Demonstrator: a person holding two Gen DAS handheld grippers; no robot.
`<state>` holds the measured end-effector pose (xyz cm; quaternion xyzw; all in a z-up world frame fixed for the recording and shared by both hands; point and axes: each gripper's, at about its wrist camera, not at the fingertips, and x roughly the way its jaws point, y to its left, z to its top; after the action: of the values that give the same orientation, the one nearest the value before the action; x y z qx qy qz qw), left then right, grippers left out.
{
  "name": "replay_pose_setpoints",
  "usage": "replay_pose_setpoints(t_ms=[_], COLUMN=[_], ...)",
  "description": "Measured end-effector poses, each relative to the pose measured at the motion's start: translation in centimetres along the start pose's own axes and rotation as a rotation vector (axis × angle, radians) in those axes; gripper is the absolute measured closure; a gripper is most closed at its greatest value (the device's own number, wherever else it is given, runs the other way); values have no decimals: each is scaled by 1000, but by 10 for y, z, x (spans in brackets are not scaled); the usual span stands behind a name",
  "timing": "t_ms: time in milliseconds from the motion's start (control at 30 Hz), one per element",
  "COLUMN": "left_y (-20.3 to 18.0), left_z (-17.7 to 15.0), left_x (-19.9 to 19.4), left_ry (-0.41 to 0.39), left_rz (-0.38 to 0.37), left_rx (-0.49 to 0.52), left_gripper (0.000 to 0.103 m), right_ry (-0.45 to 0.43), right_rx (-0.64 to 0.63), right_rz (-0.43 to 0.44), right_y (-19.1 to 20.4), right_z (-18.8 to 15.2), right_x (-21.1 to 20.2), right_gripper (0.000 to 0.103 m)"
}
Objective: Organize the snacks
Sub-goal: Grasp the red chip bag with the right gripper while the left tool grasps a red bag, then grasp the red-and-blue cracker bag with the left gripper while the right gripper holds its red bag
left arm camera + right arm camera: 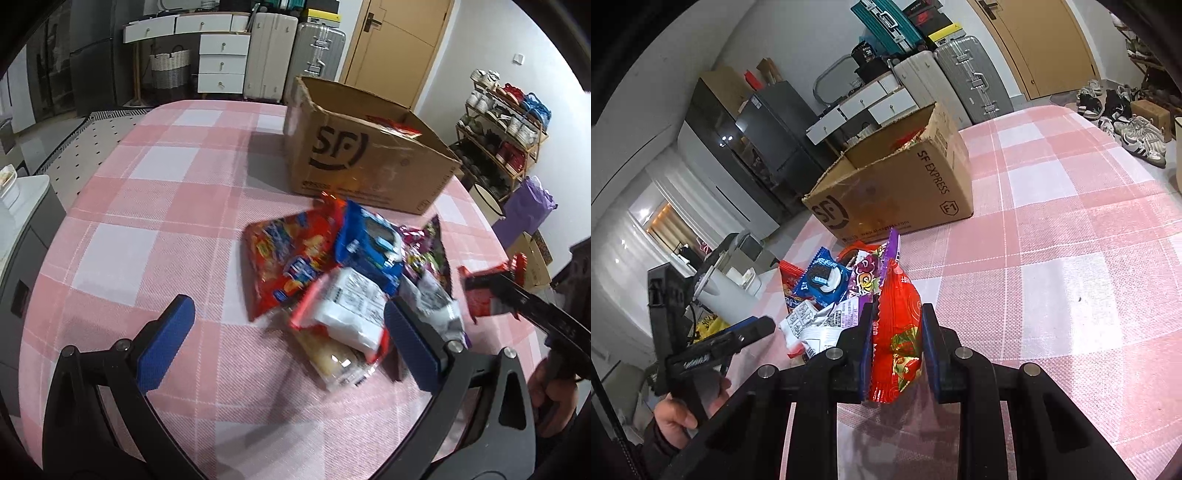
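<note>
Right hand-held gripper [897, 343] clamped on red packet [895, 332]; left hand-held gripper [290, 328] open. Carry packet high over box [897, 184] wall, release inside.

1. Red snack packet [895, 332]: crinkled, green-yellow print, standing on edge, pinched between blue pads, lifted clear of the pile.
2. Snack pile [347, 273] on pink checked cloth: big red chip bag at 9 o'clock, blue cookie pack on top, white-label pack at 6, purple candy bag at 3.
3. Cardboard box [369, 162]: open top, black logo, at 12 o'clock just beyond the pile, red packet inside.
</note>
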<state>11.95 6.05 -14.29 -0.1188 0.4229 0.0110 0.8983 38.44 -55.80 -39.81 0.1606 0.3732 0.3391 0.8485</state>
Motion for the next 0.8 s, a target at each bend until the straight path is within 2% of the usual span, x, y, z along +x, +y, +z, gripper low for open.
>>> replay_pose_setpoints(t_ms=[400, 800], left_y=[18, 29], left_z=[23, 36], left_x=[28, 67], left_ry=[0, 65], left_rz=[33, -23], left_rx=[11, 30], left_gripper=[1, 1], right_ry=[-9, -1], right_rx=[2, 14], right_rz=[8, 5], right_y=[0, -2], right_z=[-1, 1], right_x=[-6, -1], right_gripper=[80, 80])
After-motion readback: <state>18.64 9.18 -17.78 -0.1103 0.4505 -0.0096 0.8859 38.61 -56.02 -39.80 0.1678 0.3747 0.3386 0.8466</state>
